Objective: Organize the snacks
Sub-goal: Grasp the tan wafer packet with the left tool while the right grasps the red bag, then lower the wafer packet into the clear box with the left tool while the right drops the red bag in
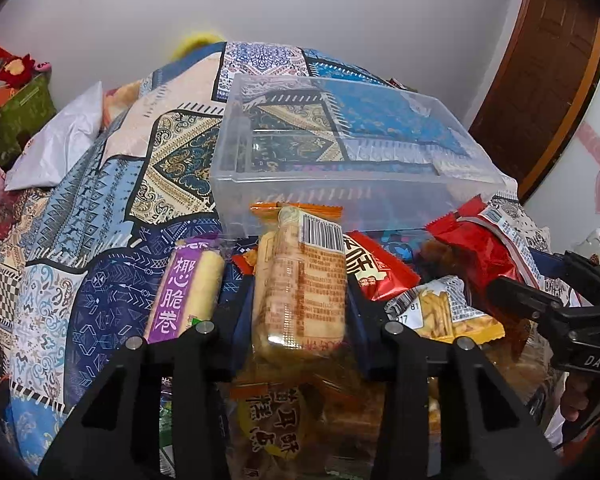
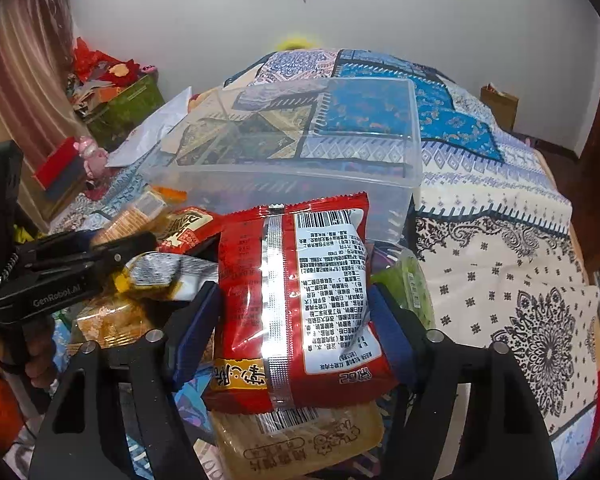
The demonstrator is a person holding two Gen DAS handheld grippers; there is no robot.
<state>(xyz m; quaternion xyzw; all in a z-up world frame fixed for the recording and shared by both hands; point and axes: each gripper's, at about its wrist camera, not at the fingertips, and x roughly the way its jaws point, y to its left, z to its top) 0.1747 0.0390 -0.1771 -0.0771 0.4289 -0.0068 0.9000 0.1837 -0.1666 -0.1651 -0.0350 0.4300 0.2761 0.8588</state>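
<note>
Left gripper (image 1: 300,316) clamps my orange crinkly-film biscuit packet (image 1: 300,276), long axis pointing away toward clear rigid plastic bin (image 1: 340,200); packet's near end hidden behind fingers. Right gripper (image 2: 296,320) squeezes glossy red foil snack bag (image 2: 296,300), upright, barcode topmost. Both over snack pile on patterned patchwork quilt (image 2: 500,260). Lower packets blurred.

A bed covered by a patchwork bedspread (image 1: 112,280) (blue, cream and gold panels) carries everything. Beyond both pairs of jaws a clear plastic bin (image 1: 340,196) sits on it. A heap of snack packets (image 1: 440,308) lies around the jaws, nearer than the bin.
</note>
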